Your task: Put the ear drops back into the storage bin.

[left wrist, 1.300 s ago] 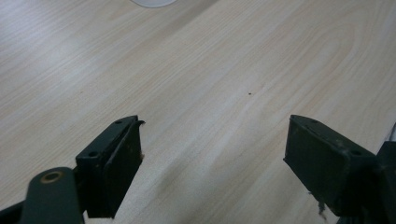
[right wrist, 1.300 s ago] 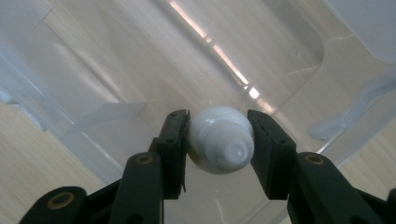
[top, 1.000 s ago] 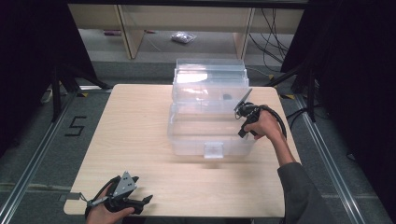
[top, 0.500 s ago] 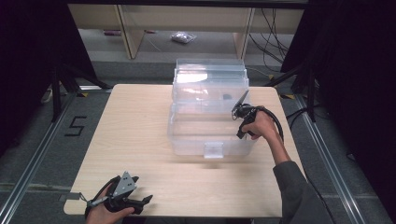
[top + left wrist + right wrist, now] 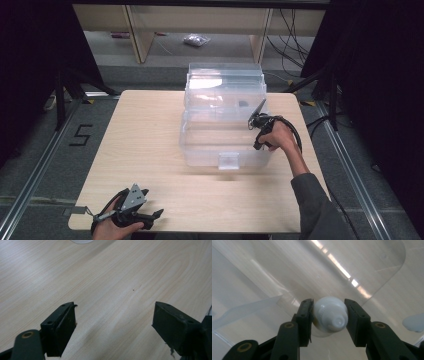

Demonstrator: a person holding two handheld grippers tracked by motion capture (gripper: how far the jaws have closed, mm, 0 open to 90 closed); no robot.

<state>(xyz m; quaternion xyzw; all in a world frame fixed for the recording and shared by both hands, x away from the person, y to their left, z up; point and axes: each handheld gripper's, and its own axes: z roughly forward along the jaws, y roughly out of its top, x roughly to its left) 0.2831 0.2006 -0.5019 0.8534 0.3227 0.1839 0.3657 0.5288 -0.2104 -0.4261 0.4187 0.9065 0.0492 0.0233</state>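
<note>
Two grippers on a light wood table [image 5: 150, 135]. Over on the left, near the front edge, the left gripper [image 5: 131, 212] sits low in the person's hand, and its own view has the jaws spread wide over bare wood grain.

Moving right, there's a big clear plastic bin [image 5: 225, 125] in the middle of the table, lid tipped up at the back. The right gripper [image 5: 258, 119] hovers at the bin's right rim, jaws pinching a small white object [image 5: 330, 315]. It looks smooth and rounded with a little nozzle-like tip, maybe a bottle or tube, hard to say. Clear plastic sits right behind it.
</note>
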